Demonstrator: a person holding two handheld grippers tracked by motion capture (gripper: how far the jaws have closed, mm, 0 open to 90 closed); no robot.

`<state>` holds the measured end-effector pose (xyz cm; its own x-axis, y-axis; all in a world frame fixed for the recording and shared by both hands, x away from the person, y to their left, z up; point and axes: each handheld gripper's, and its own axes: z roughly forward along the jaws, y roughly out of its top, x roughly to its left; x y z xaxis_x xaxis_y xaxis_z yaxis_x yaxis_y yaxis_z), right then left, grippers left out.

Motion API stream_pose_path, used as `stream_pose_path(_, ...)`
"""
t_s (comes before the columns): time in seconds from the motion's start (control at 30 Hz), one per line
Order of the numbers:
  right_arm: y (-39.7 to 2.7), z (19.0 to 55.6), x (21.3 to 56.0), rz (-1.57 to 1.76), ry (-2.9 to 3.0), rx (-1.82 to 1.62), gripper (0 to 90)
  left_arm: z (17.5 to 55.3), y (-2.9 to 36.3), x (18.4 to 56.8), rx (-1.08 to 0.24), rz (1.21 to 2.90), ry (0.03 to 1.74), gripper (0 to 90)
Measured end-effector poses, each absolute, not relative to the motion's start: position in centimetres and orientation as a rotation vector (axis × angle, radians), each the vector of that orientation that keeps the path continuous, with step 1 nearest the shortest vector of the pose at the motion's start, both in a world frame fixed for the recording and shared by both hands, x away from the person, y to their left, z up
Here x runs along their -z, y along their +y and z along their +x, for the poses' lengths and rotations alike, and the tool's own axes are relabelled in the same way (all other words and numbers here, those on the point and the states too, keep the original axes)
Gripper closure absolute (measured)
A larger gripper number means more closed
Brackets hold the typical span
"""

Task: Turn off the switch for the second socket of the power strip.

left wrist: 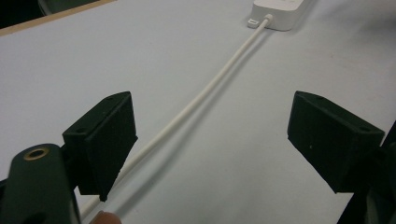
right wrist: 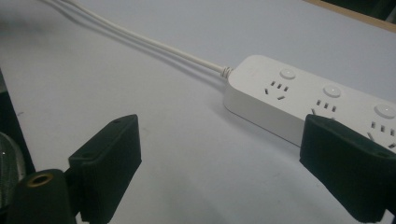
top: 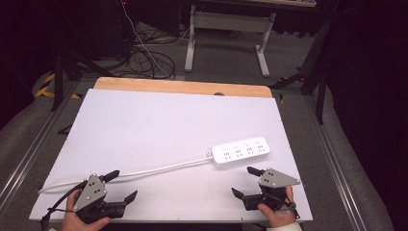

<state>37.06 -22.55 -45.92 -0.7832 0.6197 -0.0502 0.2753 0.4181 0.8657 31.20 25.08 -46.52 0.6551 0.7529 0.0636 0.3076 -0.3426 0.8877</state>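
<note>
I hold both tongs low at the near edge of the table (top: 144,120), and both stand wide open with nothing between the jaws. My right gripper (top: 248,181) sits just short of the strip (top: 240,151), which lies ahead of it and a little to its left, flat on the white top with its sockets up. Its long axis runs across me, left to right, tilting slightly away at the right end. In the right gripper view the strip (right wrist: 322,100) passes behind my right-hand jaw, so that jaw is already close to its near side, though I cannot tell whether it touches.

The cord (top: 159,168) leaves the strip's left end and runs down toward my left gripper (top: 120,185), passing just by its far jaw. In the left gripper view the cord (left wrist: 196,100) comes in beside the left-hand jaw rather than through the middle of the gap.

So my right hand is the nearer one to the strip, my left to the cord. I judge a short push forward would bring the right jaws astride the strip.
</note>
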Motion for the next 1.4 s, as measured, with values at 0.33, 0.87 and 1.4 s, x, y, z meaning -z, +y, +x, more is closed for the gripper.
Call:
stream_pose_path(0.33, -22.6, 36.9, 45.8, 0.742, 2.306, -1.33, 13.5, 30.9, 25.0, 46.4, -0.64, 1.945, 0.809, 16.0)
stream_pose_path(0.87, -22.5, 36.7, 45.4, 0.713, 2.287, -1.32, 15.5, 30.8, 25.1, 46.2, -0.646, 1.938, 0.81, 15.9)
stream_pose_path(1.4, -21.9, 37.8, 43.2, 0.749, 2.298, -1.304, 18.8, 30.8, 25.1, 46.2, -0.642, 1.942, 0.817, 15.9)
